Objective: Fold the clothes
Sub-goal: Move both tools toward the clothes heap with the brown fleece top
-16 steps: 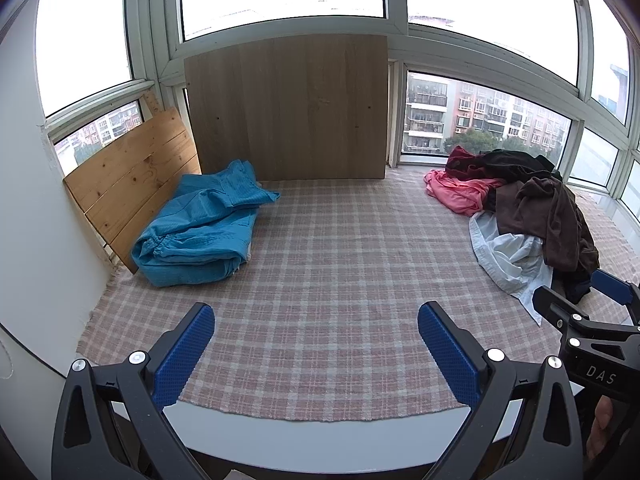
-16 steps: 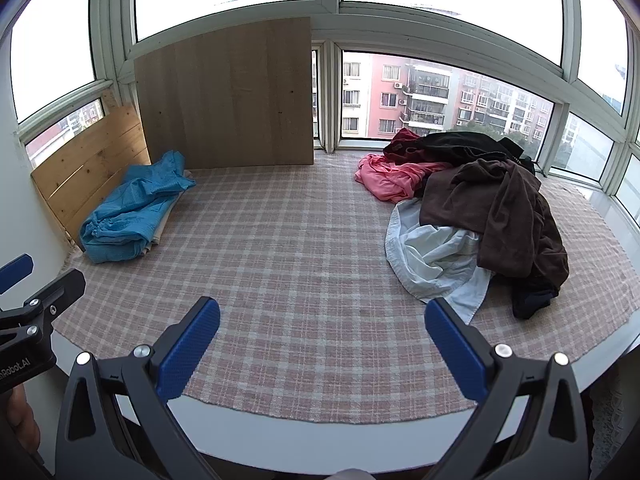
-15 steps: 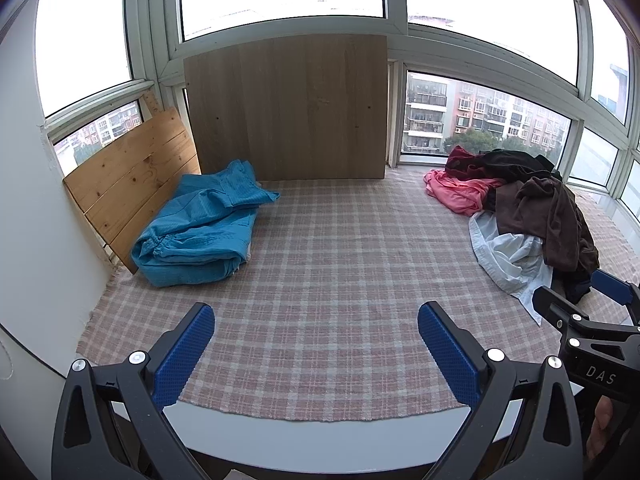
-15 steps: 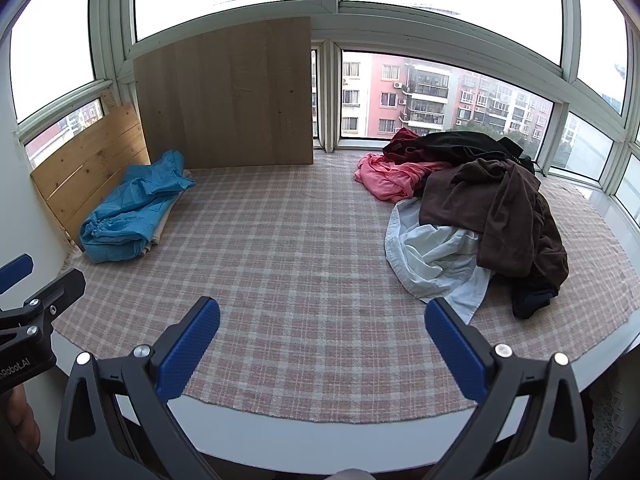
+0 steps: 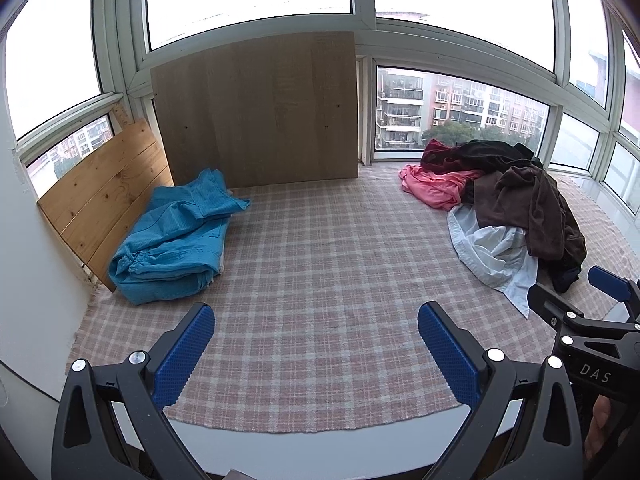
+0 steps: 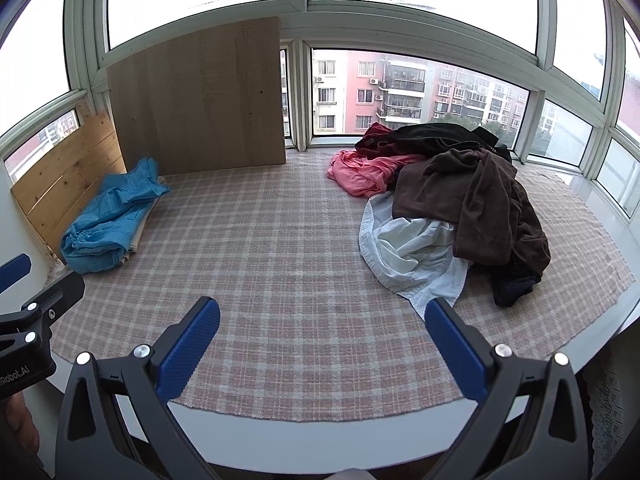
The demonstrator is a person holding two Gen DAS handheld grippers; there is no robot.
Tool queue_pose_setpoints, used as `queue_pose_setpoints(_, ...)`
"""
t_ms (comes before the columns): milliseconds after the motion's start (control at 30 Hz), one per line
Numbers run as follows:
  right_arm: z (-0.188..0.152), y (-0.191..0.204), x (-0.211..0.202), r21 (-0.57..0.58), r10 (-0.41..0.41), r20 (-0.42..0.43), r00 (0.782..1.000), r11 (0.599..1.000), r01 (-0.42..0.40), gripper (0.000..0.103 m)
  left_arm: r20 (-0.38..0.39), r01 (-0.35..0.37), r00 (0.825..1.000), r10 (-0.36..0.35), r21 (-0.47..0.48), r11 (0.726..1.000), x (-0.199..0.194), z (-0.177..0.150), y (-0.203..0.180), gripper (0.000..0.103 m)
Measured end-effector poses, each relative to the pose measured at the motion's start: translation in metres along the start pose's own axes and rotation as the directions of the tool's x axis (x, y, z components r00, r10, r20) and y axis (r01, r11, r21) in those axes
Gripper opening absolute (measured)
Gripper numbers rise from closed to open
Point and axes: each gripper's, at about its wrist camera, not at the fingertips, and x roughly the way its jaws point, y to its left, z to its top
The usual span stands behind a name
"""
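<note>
Both tongs we hold above the near edge of the bench, and both are spread wide with nothing between the blue pads. Our left tongs (image 5: 312, 344) look over the middle of the checked cloth (image 5: 320, 280), and our right tongs (image 6: 320, 340) point a little more toward the pile. In the left view the right tongs show at the right border, and in the right view the left tongs show at the left border.

Near the right tongs lies the pile (image 6: 452, 208) of unfolded clothes, on the right half of the cloth. Closest to us is a white shirt (image 6: 408, 256), partly under a brown garment (image 6: 472, 200). A dark piece (image 6: 512, 284) sticks out at the right of the shirt. Behind them lie a pink garment (image 6: 360, 176) and, touching it, black and dark red ones.

Well apart, on the far left of the cloth, a blue garment (image 5: 172, 240) lies folded, beside a plank panel (image 5: 104, 196). Behind it a board (image 5: 260, 108) leans against the windows (image 5: 460, 112).
</note>
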Motion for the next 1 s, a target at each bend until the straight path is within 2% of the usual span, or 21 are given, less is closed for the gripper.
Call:
queue_pose_setpoints(433,0.005,-0.035,0.005,0.102,-0.121,-0.013,0.993,0.987,0.122,0.103,-0.004,0.112,0.994,-0.112,0.108,0.988,0.022,0.02,-0.036,0.102)
queue_pose_setpoints(1000,0.029,-0.048,0.023,0.185,-0.261,-0.008,0.965,0.948,0.258,0.103,0.005,0.24,0.969,-0.248,0.228,0.943,0.06,0.062,-0.068,0.102)
